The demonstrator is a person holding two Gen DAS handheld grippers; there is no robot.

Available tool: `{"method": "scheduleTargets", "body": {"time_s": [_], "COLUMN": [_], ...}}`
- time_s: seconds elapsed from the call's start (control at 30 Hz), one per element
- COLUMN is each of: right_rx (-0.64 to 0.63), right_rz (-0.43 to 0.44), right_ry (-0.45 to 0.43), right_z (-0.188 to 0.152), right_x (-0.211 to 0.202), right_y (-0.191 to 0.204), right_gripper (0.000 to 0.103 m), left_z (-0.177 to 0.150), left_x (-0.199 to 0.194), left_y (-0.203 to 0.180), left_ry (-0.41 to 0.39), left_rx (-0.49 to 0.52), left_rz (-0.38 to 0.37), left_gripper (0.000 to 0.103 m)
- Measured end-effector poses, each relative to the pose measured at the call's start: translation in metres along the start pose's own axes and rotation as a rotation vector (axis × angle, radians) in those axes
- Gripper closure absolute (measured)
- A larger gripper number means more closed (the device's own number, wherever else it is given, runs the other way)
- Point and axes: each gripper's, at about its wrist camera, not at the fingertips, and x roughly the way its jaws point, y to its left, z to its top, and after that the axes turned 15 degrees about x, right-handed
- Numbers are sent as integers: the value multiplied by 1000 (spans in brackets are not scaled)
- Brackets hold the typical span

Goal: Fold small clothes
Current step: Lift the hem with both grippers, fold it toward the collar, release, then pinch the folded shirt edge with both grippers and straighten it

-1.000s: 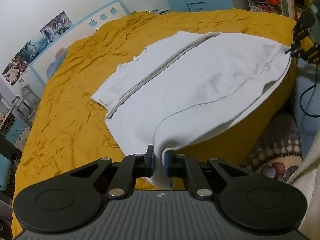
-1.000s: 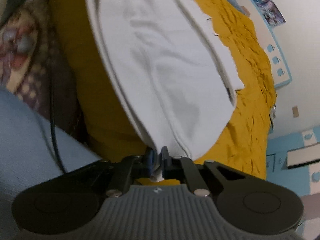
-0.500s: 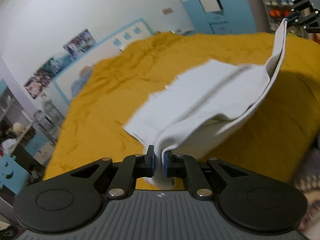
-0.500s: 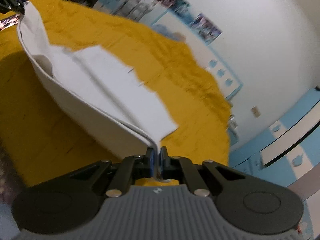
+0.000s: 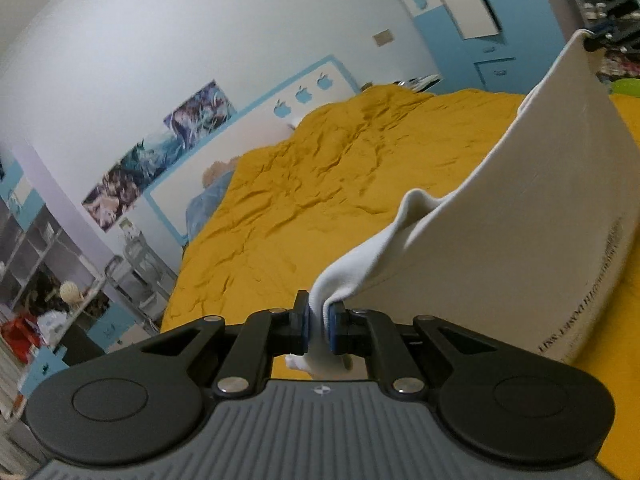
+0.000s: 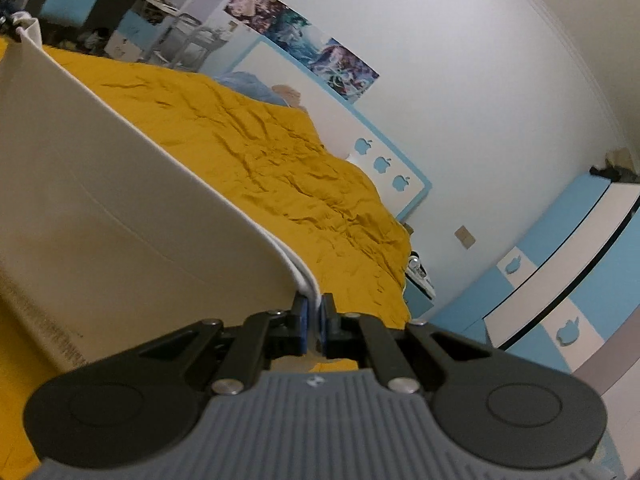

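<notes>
A white garment (image 5: 520,220) hangs stretched between my two grippers above the mustard-yellow bed (image 5: 320,184). My left gripper (image 5: 319,326) is shut on one corner of the garment. My right gripper (image 6: 314,326) is shut on the other corner, and the cloth (image 6: 100,220) spreads away to the left. The right gripper also shows at the top right of the left wrist view (image 5: 600,38). The left gripper shows at the top left of the right wrist view (image 6: 8,20). Dark printed lettering (image 5: 592,292) runs along the garment's lower part.
The wrinkled yellow bedspread (image 6: 280,168) reaches a white and blue headboard (image 6: 384,152). Posters (image 5: 160,148) hang on the white wall. Blue and white cabinets (image 6: 560,280) stand at one side, shelves and a metal rack (image 5: 132,268) at the other.
Both grippers have lifted the garment off the bed. It lay flat a second ago and now hangs taut in the air between them. Both views have tilted upward.
</notes>
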Motion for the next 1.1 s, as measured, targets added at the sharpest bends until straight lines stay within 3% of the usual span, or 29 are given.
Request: {"method": "scheduleTargets", "body": {"time_s": [0.2,0.47,0.63,0.77,0.8,0.83,0.9,1.0,1.1], "right_rx": [50,103,147,221,252,275,312,415,653], "right_rz": [8,61,73,51,44,35,-2,0,74], "right_ry": [73,230,284,288,277,266,233,252,303], "right_z": [21,-22,-47,-55,-55,-56,-57,-63,-79], "right_x": [128,261,312,334,336,331,327,325,332], "right_y": [3,31,47,48,45,43,34,12,-18], "right_gripper": [103,103,102,87,83,69,56,56,56], "left_z": [4,-21,-41,-52,-57,-62,-76,-104,-133], "left_x": [91,200,229,232,231,229,225,218,216], "left_y": [9,-11,-13,-5,1,9,26,49,57], "left_ry": [62,176,229,267,270,274,276,245,219], "left_rx": [-50,-125,-229,-314,-354,-403,-525,-759,-960], "left_rz": [-33,-118,-138,-79,-61,-64,-96,-195,-282], "left_gripper": [94,88,77,76,76,76,76,75,74]}}
